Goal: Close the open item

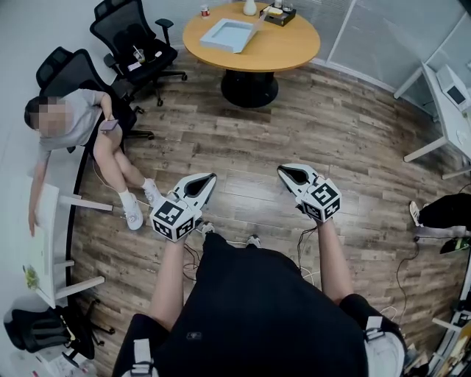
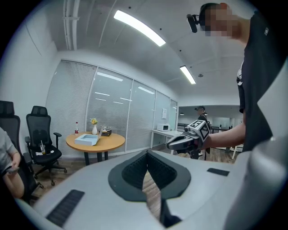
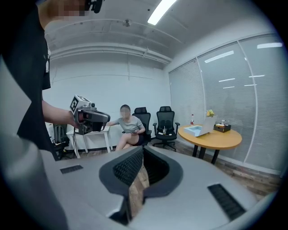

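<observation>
L tool [image 1: 208, 179] and R tool [image 1: 288, 171] are held side by side over the wood floor [image 1: 346, 132]. Both have jaws pressed together w/ nothing btwn them. The open box [image 1: 229, 33], pale blue w/ lid raised, sits on the round tabletop [image 1: 294, 53] at 12 o'clock from the person, well apart from both tools. A vase [image 1: 250, 7] stands at 1 o'clock of the box, near the tabletop's far edge. A seated person [image 1: 73, 121] is at 10 o'clock, w/ black office chairs [image 1: 132, 33] at 11. In the left gripper view the box is at 10 o'clock; in the right gripper view, at 2.
</observation>
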`<state>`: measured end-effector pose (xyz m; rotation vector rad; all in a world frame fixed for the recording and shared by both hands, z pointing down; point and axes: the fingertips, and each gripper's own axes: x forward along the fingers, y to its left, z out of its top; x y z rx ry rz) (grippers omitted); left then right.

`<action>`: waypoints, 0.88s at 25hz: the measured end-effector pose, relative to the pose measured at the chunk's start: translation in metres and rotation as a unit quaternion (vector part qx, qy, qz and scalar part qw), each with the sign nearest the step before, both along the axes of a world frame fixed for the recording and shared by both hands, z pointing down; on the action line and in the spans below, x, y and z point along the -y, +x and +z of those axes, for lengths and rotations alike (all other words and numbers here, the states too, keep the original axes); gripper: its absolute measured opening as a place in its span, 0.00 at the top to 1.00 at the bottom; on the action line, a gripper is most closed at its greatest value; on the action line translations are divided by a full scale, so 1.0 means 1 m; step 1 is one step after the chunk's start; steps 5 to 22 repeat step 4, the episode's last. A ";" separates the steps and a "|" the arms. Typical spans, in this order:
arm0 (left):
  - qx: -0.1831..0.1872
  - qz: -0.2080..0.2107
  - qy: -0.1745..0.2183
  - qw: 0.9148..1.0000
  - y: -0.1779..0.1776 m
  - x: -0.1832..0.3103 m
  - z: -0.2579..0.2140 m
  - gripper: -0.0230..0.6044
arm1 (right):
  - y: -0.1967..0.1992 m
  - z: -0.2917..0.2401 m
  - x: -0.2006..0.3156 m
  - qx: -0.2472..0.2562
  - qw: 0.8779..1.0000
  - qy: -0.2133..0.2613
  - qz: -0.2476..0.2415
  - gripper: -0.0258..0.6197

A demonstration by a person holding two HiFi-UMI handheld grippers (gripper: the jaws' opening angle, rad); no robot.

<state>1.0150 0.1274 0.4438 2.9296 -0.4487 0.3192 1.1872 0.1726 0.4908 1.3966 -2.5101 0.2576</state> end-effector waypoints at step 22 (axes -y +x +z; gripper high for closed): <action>0.003 0.003 0.002 1.000 0.010 0.000 0.001 0.95 | 0.007 0.000 0.002 0.001 1.000 0.001 0.002 0.95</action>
